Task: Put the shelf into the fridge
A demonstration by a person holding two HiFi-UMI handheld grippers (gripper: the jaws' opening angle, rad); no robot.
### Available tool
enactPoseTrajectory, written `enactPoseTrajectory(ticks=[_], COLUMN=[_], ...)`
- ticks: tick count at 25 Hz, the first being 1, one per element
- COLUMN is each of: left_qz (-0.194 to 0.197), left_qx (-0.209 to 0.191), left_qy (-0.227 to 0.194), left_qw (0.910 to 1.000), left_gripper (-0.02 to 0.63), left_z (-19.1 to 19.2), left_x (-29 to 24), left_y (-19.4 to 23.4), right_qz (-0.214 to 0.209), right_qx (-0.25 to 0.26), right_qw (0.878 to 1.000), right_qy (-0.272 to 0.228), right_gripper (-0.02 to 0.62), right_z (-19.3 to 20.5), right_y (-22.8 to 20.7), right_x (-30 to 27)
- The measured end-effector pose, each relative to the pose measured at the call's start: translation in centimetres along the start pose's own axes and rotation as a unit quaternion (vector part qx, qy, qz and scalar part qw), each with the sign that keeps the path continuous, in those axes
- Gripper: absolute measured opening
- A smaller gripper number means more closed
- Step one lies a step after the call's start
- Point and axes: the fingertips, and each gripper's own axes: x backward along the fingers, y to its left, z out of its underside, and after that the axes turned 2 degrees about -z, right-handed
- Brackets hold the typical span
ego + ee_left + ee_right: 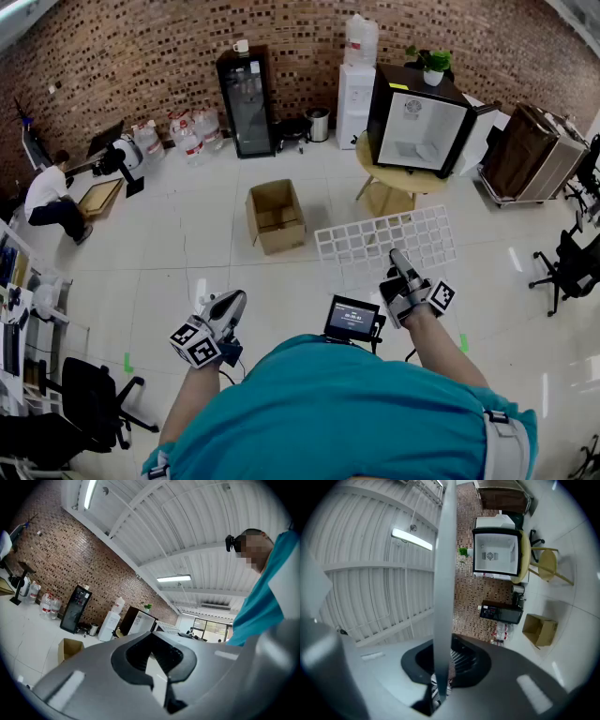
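The white grid shelf hangs flat in front of me, over the floor. My right gripper is shut on its near edge. In the right gripper view the shelf shows edge-on as a pale strip that runs up from between the jaws of the right gripper. The small fridge stands on a round table ahead of the shelf, its door swung open and its white inside bare; it also shows as the fridge. My left gripper hangs low at my left side, shut on nothing, well clear of the shelf.
An open cardboard box sits on the floor left of the shelf. A black glass-door cooler and a water dispenser stand at the brick wall. A person crouches far left. Office chairs stand at the right.
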Motion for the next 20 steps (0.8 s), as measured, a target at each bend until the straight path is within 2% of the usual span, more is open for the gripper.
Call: enactPoseTrajectory(ticks=[4, 14, 20], left_qz=[0.002, 0.017, 0.030], left_qx=[-0.001, 0.008, 0.027], left_qy=[0.003, 0.012, 0.023], left_qw=[1.0000, 0.9998, 0.9989], left_gripper=[-0.002, -0.002, -0.002], left_z=[0.1, 3.7, 6.1], left_x=[-1.2, -10.0, -13.8], left_y=[-0.9, -6.1, -7.7], right_qz=[0.001, 0.006, 0.018], right_qx=[0.004, 0.004, 0.017], right_qw=[1.000, 1.000, 0.999], right_qy=[-0.002, -0.021, -0.029], right_gripper=[0.028, 0.028, 0.028], right_z=[-1.2, -9.8, -13.3], right_y=[0.1, -1.1, -2.0], right_x=[0.8, 7.0, 9.6])
